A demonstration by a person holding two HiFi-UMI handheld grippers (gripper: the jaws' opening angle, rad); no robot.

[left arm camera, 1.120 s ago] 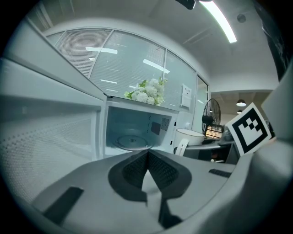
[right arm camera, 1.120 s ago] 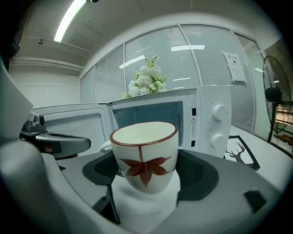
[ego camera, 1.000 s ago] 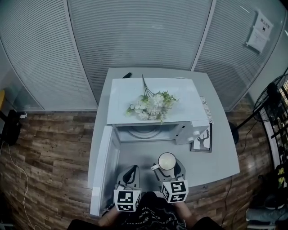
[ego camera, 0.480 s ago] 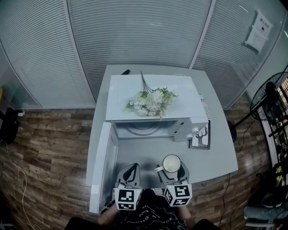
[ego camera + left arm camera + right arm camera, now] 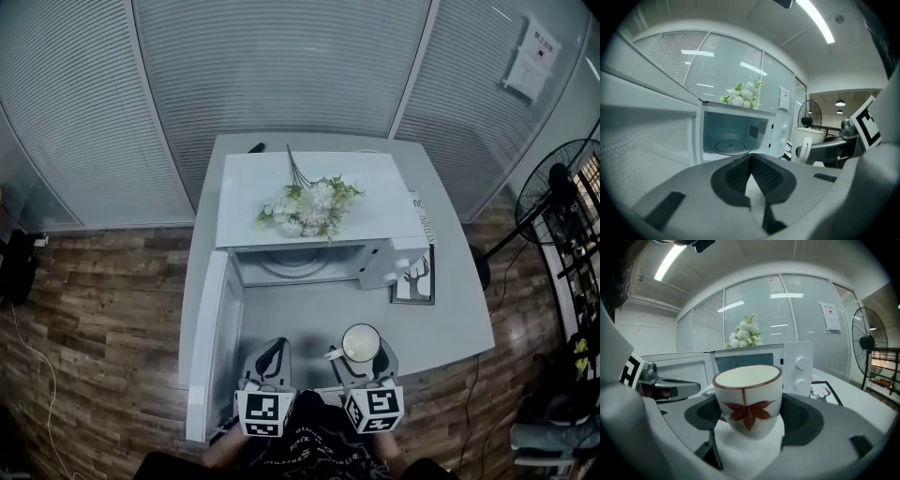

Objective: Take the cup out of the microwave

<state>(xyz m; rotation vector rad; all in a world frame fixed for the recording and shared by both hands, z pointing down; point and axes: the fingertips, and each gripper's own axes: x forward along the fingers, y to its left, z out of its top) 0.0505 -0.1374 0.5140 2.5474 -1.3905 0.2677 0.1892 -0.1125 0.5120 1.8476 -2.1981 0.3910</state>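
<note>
Head view: the right gripper [image 5: 364, 351] is clamped on the single cup [image 5: 361, 341], which is outside the microwave [image 5: 309, 187], in front of its open cavity and over the near part of the table [image 5: 459, 323]. The left gripper [image 5: 277, 349] sits just beside it on the left, carrying nothing. The microwave door [image 5: 212, 347] stands swung open to the left. One bunch of white flowers [image 5: 309, 208] lies on the microwave top, and one framed picture [image 5: 413, 278] lies to its right. The person's hands are cut off at the lower edge, and this view does not show whether the cup base touches the table. Left gripper view: the jaws are fully together, tips meeting, with nothing between them. Beyond them the cavity shows one turntable [image 5: 727, 146] with no item on it (the cup appears at the right, in the other gripper). Right gripper view: the jaws are held apart by the cup wall, one pad on each side. The cup is white with a red rim and a red leaf motif; its handle, at the left, is mostly hidden behind the jaw. Two knobs [image 5: 802, 363] are visible on the control panel, and one fan [image 5: 866, 341] stands at the right.
</note>
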